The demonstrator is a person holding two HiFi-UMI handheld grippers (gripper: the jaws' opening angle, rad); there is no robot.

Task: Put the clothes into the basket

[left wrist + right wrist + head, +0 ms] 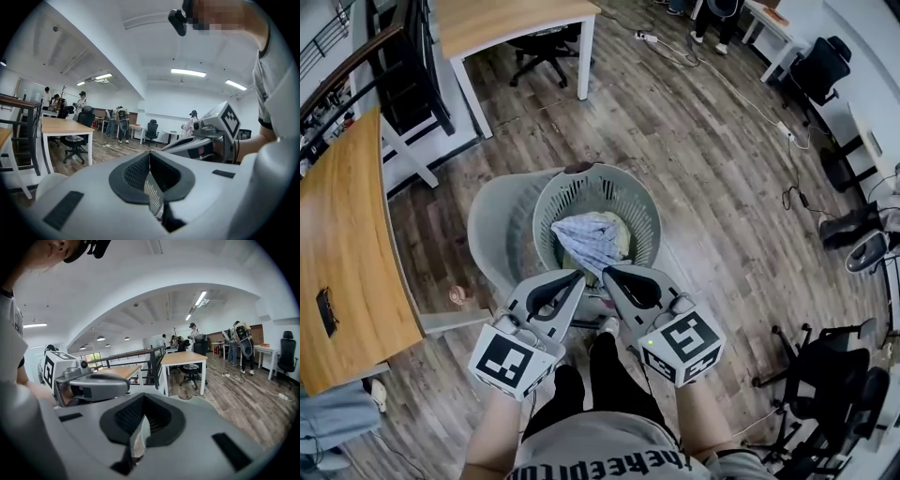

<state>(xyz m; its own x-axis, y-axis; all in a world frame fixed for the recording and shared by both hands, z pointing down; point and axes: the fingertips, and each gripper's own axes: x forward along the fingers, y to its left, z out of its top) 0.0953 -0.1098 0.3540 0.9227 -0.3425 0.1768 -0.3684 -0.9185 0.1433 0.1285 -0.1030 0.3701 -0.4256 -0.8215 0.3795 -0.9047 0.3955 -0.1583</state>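
We are standing with a gripper in each hand, arms reaching forward at waist height. The left gripper (pixel 577 277) is showing its jaws pressed together with nothing between them, and the right gripper (pixel 607 273) is likewise closed and empty. The two are sitting side by side, tips nearly touching, both hanging over the near rim of the basket (pixel 649 214). The clothes (pixel 592 239) are lying inside the basket: a blue-and-white checked cloth is bunched on top, with something yellowish peeking out beside it. A grey seat (pixel 499 225) is curving round the basket's left side; we cannot tell whether the basket is resting on it or only against it. All of this is standing on a wood floor (pixel 694 159). To our left a wooden table (pixel 347 244) is running along the frame edge, and farther off another table (pixel 508 21) is standing with an office chair (pixel 542 49) tucked under it. At the far end of the room people (pixel 119 123) are gathering near more desks.
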